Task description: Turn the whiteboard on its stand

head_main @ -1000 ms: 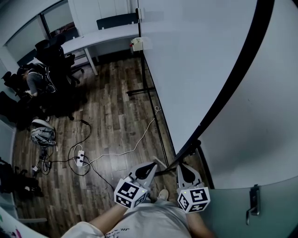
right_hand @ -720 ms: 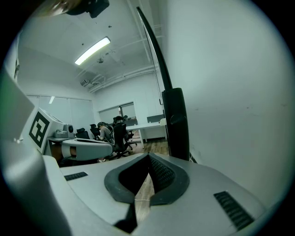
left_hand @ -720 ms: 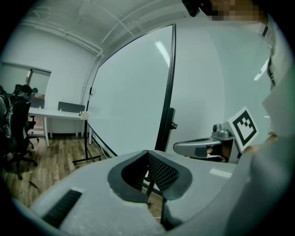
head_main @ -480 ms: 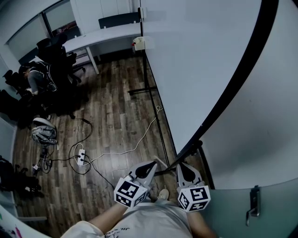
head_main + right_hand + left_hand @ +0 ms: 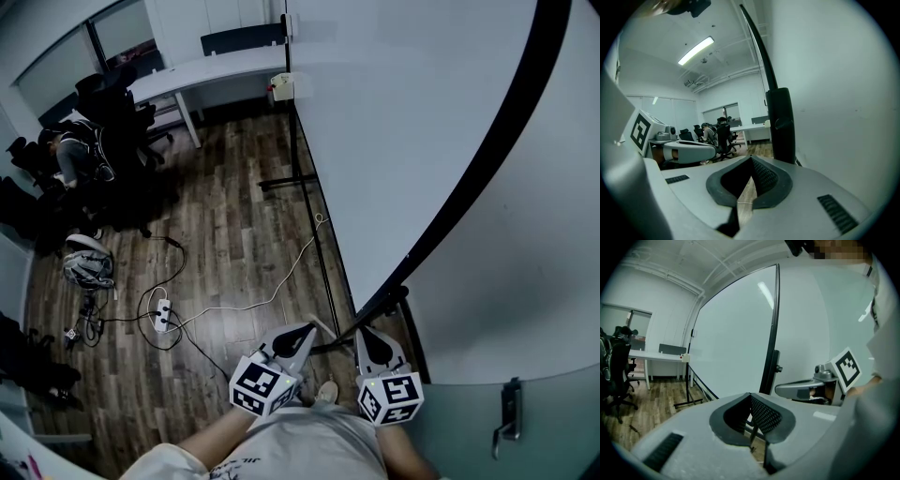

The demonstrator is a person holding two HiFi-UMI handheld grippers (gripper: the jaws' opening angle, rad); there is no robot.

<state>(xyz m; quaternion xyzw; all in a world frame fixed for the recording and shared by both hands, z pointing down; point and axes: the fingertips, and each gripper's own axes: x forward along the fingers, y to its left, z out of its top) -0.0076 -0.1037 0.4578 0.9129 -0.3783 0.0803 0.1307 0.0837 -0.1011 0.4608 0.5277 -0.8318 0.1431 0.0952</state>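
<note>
The whiteboard (image 5: 394, 122) is a big white panel with a black frame edge (image 5: 487, 141), and it stands upright on a black stand (image 5: 323, 253) with a floor foot (image 5: 281, 183). In the left gripper view the whiteboard (image 5: 736, 343) fills the middle, with its frame post (image 5: 771, 357) just ahead. The right gripper view shows that post (image 5: 780, 122) close in front. My left gripper (image 5: 307, 330) and right gripper (image 5: 364, 336) sit side by side close to my body, short of the board's near corner. Both are shut with nothing between the pads and touch nothing.
A white desk (image 5: 206, 75) stands at the far end, with office chairs and a seated person (image 5: 70, 155) to the left. A cable and power strip (image 5: 161, 319) lie on the wood floor. A door handle (image 5: 509, 417) juts out at the lower right.
</note>
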